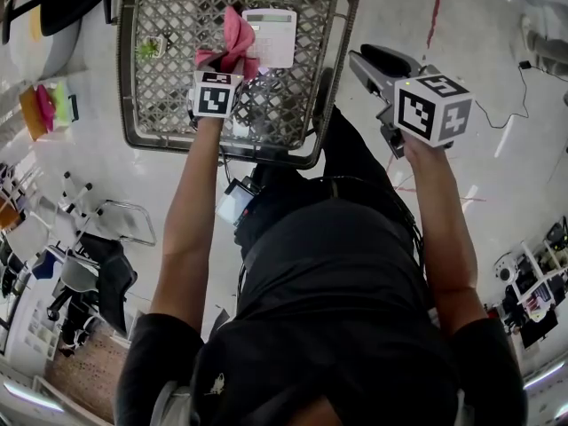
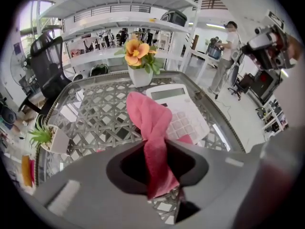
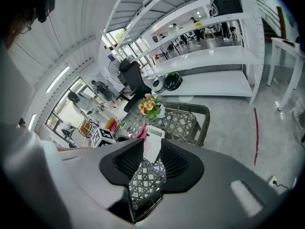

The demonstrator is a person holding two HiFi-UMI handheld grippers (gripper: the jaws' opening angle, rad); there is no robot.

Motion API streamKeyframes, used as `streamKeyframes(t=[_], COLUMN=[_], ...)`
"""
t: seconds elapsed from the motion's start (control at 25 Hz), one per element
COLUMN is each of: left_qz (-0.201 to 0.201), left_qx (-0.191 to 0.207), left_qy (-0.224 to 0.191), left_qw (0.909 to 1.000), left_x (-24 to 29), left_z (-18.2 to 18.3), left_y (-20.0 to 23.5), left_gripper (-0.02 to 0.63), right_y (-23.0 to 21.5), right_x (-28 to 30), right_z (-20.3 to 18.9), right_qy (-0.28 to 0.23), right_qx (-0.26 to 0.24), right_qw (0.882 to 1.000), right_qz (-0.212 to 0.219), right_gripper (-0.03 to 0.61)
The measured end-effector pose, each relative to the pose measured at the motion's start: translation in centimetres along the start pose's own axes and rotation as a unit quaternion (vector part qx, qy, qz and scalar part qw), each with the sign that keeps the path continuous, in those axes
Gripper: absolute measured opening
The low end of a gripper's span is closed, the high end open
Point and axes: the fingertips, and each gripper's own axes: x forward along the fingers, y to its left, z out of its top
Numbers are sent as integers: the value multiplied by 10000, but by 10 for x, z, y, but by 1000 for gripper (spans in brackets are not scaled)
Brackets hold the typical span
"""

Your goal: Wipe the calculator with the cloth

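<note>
Cloth (image 2: 151,123) pinched between left gripper (image 2: 156,162) jaws, bunched upright | calculator (image 2: 186,109) flat on lattice table (image 2: 90,113), just right of cloth, before flower pot (image 2: 139,75) | right gripper (image 3: 148,168) beyond table's right edge, jaws spread, nothing between

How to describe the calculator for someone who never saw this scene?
On the woven lattice table, find the pot of orange flowers at the far edge. Just before it lies the calculator: flat, white, with keys, unlike the crumpled pink cloth beside it.
</note>
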Motion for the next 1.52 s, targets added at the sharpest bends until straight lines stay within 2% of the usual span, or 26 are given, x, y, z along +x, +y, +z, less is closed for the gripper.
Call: streamKeyframes(t=[0.12,0.28,0.4,0.68,1.08,1.52], left_qz=[81,205,195,-158,-651,-915], left_qx=[70,479,605,858,791,874], left_qy=[-51,-104,-133,-123,-151,-35], left_qw=[9999,9986,9979,9961,9946,9920], left_x=[-2,-2,-3,1,6,-1], left_z=[2,5,6,8,8,-7], left_y=[-7,-12,-17,-43,-44,-52], left_gripper=[169,169,169,170,173,196], right_y=[-1,-1,-1,2,12,38], right_x=[1,3,5,13,35,47], right_z=[-4,-9,-13,-24,-32,-31], right_qy=[35,93,133,305,528,637], right_qx=[5,20,28,53,62,-94], right_qw=[10000,10000,9999,9995,9985,9976], right_qz=[4,3,17,45,135,240], right_gripper=[112,112,112,112,112,112])
